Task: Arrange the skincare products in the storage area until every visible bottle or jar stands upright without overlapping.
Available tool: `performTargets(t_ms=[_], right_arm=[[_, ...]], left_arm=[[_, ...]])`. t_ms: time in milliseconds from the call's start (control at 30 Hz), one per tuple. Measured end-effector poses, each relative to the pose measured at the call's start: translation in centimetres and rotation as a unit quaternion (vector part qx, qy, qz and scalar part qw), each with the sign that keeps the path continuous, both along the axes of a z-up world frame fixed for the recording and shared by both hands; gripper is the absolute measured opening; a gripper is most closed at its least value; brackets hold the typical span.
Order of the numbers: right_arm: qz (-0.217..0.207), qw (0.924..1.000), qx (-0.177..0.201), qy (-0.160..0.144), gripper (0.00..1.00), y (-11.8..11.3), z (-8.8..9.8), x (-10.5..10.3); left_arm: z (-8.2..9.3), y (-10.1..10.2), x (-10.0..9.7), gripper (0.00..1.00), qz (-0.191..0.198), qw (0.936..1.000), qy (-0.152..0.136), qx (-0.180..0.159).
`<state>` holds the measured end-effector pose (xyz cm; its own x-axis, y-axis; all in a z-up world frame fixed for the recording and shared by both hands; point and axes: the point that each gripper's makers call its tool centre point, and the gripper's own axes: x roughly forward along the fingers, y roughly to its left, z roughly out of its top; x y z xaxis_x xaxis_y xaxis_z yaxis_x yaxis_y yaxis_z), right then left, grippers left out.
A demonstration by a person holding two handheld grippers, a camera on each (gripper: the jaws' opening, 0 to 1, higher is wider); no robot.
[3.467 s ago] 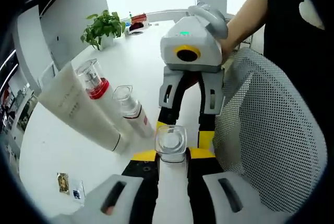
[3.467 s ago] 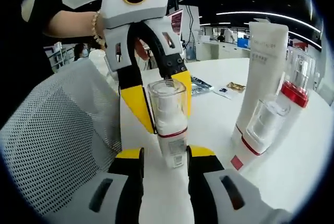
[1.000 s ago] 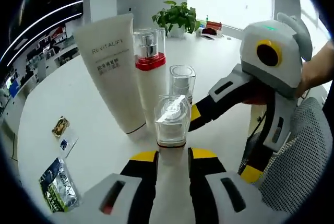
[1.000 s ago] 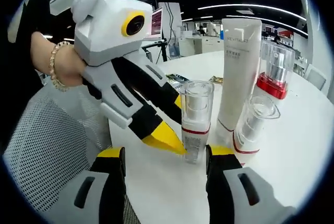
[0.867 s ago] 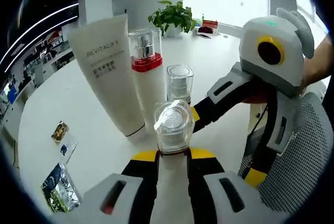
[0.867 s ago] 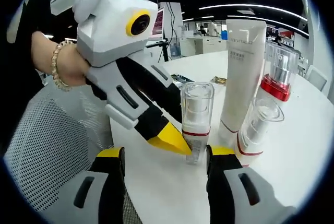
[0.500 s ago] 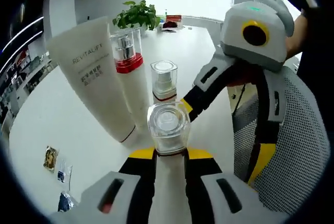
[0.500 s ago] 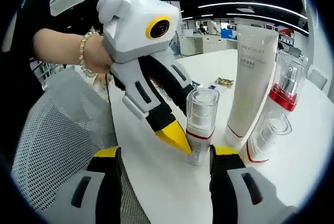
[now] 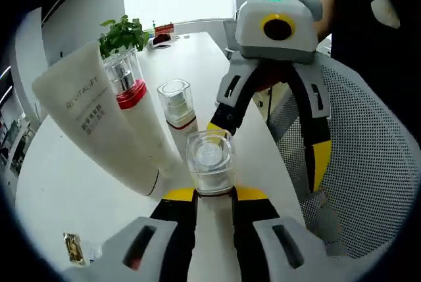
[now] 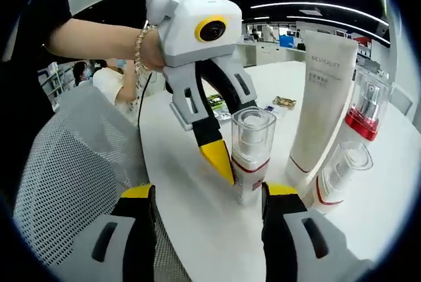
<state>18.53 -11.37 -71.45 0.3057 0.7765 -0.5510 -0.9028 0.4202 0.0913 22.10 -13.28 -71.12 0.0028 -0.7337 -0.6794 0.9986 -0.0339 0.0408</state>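
1. Small clear-capped pump bottle (image 9: 210, 167) (image 10: 250, 154), white with a red band, upright on the white table (image 9: 66, 183) (image 10: 197, 203) – pinched between the yellow fingertips of the left gripper (image 9: 209, 193) (image 10: 220, 157).
2. Right gripper (image 10: 209, 200) (image 9: 263, 154) spread wide, pinching nothing, bottle standing between its fingers without contact.
3. Just beyond the left fingertips: a second small pump bottle (image 9: 176, 114) (image 10: 339, 173), upright.
4. Further left of those fingers – tall red-collared pump bottle (image 9: 131, 108) (image 10: 364, 111) and white tube (image 9: 92, 127) (image 10: 320, 98), cap down, close together.
5. Right of the fingers: mesh chair back (image 9: 368, 164) (image 10: 66, 177).
6. Far behind, a potted plant (image 9: 122, 32).
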Motion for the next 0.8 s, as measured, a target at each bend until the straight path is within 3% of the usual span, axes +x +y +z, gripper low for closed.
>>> performTargets(t_ms=[167,233,333,433,500,667,800], right_arm=[[-0.002,1.0,-0.005,-0.001,0.64,-0.2,-0.2,0.1],[-0.004,1.0,-0.006,0.0,0.64,-0.2,-0.4,0.2],[-0.006,1.0,-0.006,0.0,0.64,-0.3,-0.3,0.3],[-0.006,1.0,-0.006,0.0,0.64,-0.3,-0.3,0.3],[-0.005,1.0,-0.006,-0.001,0.65,-0.3,-0.3,0.4],[-0.001,0.9999,-0.016,-0.004,0.65,-0.6,-0.5,0.4],[0.002,0.9997,-0.023,-0.005,0.65,-1.0,-0.7,0.3]], left_arm=[[0.2,0.0,0.3,0.17,0.009,0.9999,0.005,-0.006],[0.7,0.0,0.5,0.22,0.02,0.9997,0.002,-0.012],[1.3,0.2,1.1,0.31,0.05,0.9985,-0.001,-0.023],[1.9,0.5,1.0,0.32,0.081,0.9963,-0.004,-0.028],[2.0,0.7,1.0,0.35,0.122,0.9921,-0.006,-0.03],[2.0,1.4,1.0,0.38,0.243,0.9686,0.009,-0.051],[1.1,1.9,0.8,0.37,0.337,0.939,0.014,-0.066]])
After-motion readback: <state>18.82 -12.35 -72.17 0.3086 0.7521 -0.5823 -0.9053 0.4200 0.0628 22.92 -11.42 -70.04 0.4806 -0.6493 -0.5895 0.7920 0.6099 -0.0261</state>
